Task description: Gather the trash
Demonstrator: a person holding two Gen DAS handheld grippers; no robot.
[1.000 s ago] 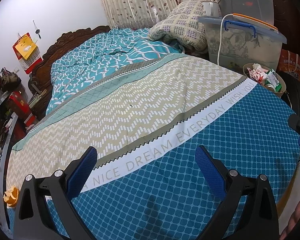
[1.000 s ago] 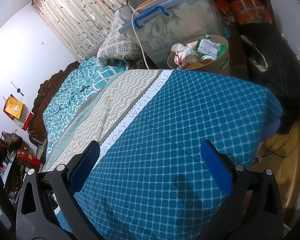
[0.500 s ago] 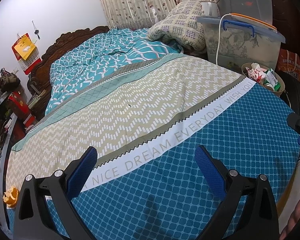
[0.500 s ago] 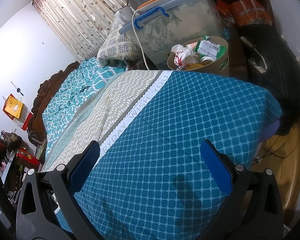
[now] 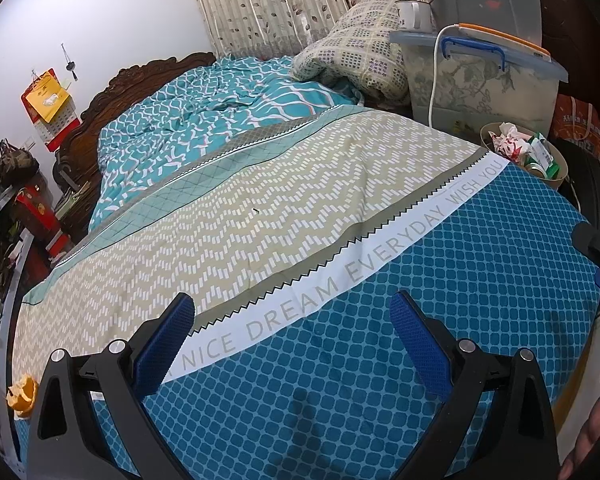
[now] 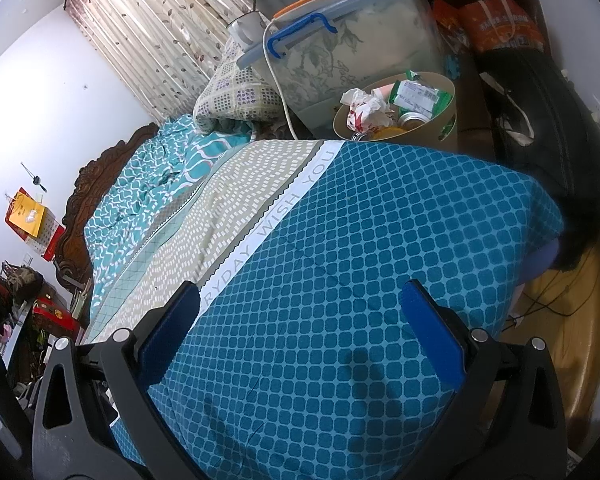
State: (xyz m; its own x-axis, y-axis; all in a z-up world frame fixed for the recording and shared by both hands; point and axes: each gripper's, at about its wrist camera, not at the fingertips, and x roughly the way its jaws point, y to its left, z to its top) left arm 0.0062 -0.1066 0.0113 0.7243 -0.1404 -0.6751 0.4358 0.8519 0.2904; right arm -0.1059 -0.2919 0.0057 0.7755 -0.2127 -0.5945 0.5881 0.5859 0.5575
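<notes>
A round tan trash bin (image 6: pixel 446 118) stands beyond the bed's far right corner, holding crumpled paper (image 6: pixel 366 110), a green wrapper (image 6: pixel 418 94) and a can. It also shows in the left wrist view (image 5: pixel 562 166). An orange peel (image 5: pixel 22 394) lies at the bed's near left edge. My left gripper (image 5: pixel 292 336) is open and empty above the blue part of the bedspread (image 5: pixel 420 288). My right gripper (image 6: pixel 300 332) is open and empty above the same blue part (image 6: pixel 380 240).
A clear storage box (image 6: pixel 360 40) with a blue handle and a white cable stands behind the bin. A folded checked quilt (image 5: pixel 356 60) lies at the bed's far end. A black bag (image 6: pixel 548 128) sits right of the bed. Cluttered shelves (image 5: pixel 4 216) line the left.
Both views have shifted only slightly; the bin sits a little lower in the left wrist view. Both grippers stay open and empty.
</notes>
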